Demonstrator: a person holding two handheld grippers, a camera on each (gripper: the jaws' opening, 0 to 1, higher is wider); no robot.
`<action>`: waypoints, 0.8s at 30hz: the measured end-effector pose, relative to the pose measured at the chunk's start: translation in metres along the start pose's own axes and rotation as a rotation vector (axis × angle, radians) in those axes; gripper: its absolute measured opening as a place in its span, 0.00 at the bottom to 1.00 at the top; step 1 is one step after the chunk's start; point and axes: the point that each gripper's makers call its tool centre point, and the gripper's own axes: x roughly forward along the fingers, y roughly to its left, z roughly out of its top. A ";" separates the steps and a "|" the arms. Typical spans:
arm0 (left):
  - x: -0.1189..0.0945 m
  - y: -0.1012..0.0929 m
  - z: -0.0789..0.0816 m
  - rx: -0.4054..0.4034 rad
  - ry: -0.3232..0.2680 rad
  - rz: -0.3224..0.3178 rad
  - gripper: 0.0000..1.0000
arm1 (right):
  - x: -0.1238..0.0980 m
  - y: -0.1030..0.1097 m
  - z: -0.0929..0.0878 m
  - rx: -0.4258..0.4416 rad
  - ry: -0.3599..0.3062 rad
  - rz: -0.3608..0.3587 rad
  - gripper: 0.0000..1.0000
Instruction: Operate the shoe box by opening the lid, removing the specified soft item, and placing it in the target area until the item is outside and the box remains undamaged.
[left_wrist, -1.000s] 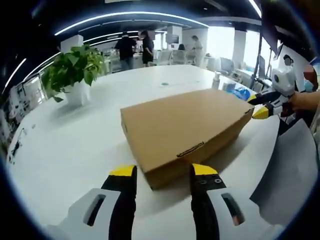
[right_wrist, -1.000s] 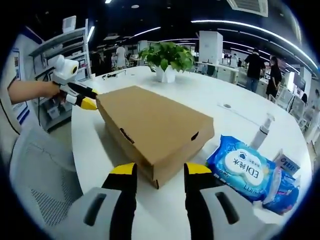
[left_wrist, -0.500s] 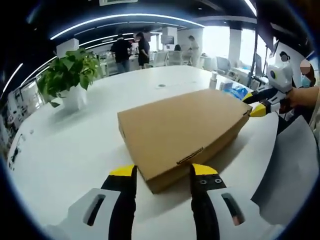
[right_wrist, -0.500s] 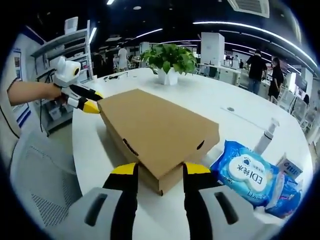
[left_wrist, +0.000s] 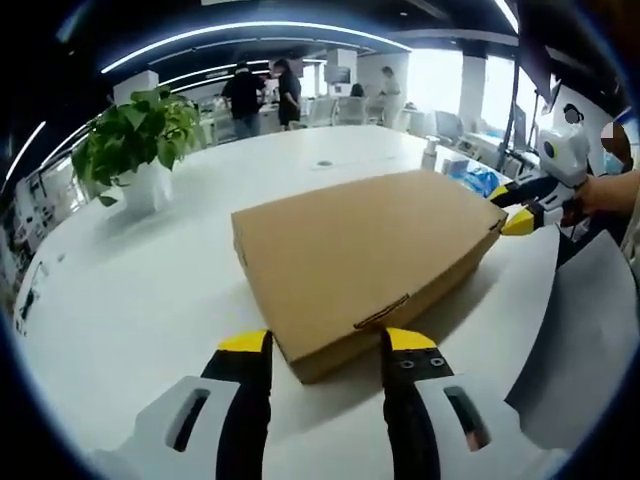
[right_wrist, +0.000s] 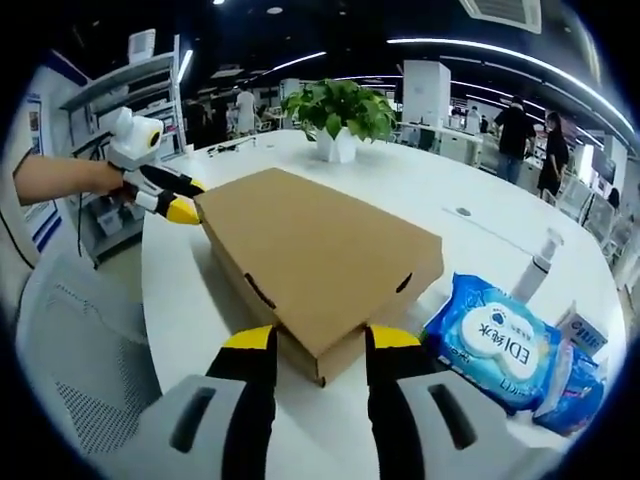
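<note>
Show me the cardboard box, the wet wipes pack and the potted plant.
cardboard box (right_wrist: 320, 250), right gripper view, middle of its closed lid
wet wipes pack (right_wrist: 492, 340), right gripper view, its white label
potted plant (left_wrist: 135, 140), left gripper view, its leaves

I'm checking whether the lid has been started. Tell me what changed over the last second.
Little. Both tongs crept closer to the shoe box: the left tongs and right tongs now straddle opposite corners, jaws open, gripping nothing. The lid is still shut, and the box, the wipes pack, the spray bottle and the potted plant stayed put on the table.
</note>
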 end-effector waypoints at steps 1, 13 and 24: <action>0.001 0.001 0.001 0.000 0.000 0.000 0.43 | 0.001 -0.001 0.001 0.001 0.000 -0.001 0.32; 0.014 0.010 0.012 0.005 0.005 -0.004 0.43 | 0.014 -0.018 0.008 -0.005 0.013 -0.002 0.33; 0.035 0.020 0.028 -0.001 0.001 0.006 0.43 | 0.029 -0.043 0.017 -0.007 0.030 -0.006 0.33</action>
